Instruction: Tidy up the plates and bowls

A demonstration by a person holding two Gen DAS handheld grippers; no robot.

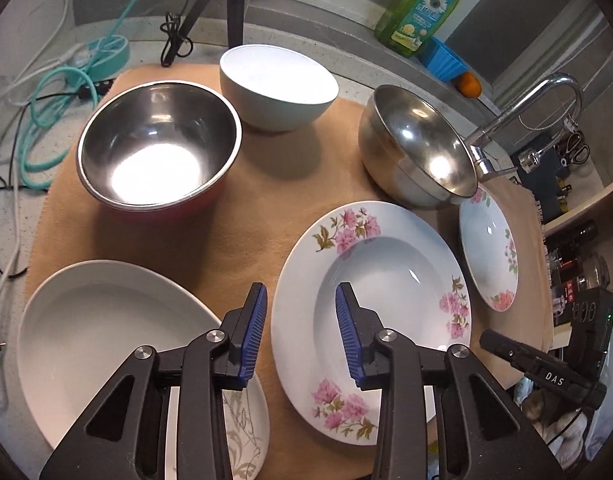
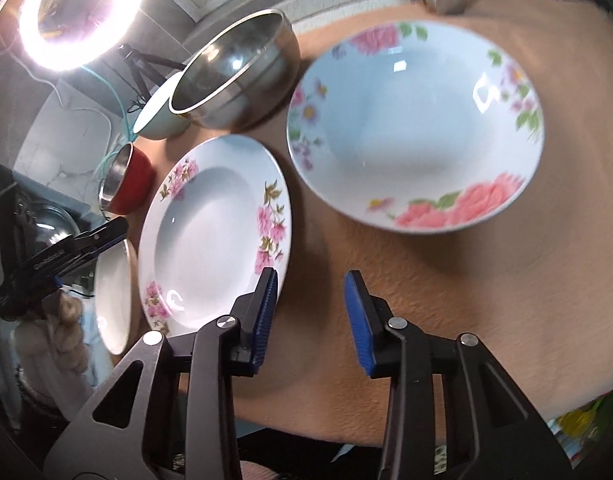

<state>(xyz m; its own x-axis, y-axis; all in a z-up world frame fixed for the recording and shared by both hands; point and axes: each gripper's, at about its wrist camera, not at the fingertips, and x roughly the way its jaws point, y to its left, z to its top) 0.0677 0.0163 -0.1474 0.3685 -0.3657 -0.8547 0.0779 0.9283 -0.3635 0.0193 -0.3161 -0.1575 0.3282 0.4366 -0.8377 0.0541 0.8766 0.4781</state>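
Note:
A deep plate with pink flowers [image 1: 386, 272] [image 2: 210, 232] lies on a tan mat [image 1: 266, 208] [image 2: 426, 300]. My left gripper [image 1: 301, 292] hovers over the plate's left rim, open, nothing between its blue pads. My right gripper [image 2: 312, 280] is open over bare mat just right of that plate, its left pad overlapping the rim. A floral bowl [image 1: 488, 248] [image 2: 418, 128] sits to the right. A plain white plate [image 1: 106, 340] [image 2: 114, 292] lies at the left. Behind stand a red-sided steel bowl [image 1: 158, 144] [image 2: 126, 184], a pale bowl [image 1: 278, 84] [image 2: 158, 116] and a steel bowl [image 1: 418, 148] [image 2: 234, 72].
A green dish soap bottle [image 1: 422, 8], a blue cup [image 1: 446, 60] and an orange [image 1: 468, 84] stand on the back ledge. A chrome faucet [image 1: 526, 112] arches at the right. Cables [image 1: 58, 100] and a tripod [image 1: 234, 0] crowd the back left. A lit ring light [image 2: 78, 12] glares.

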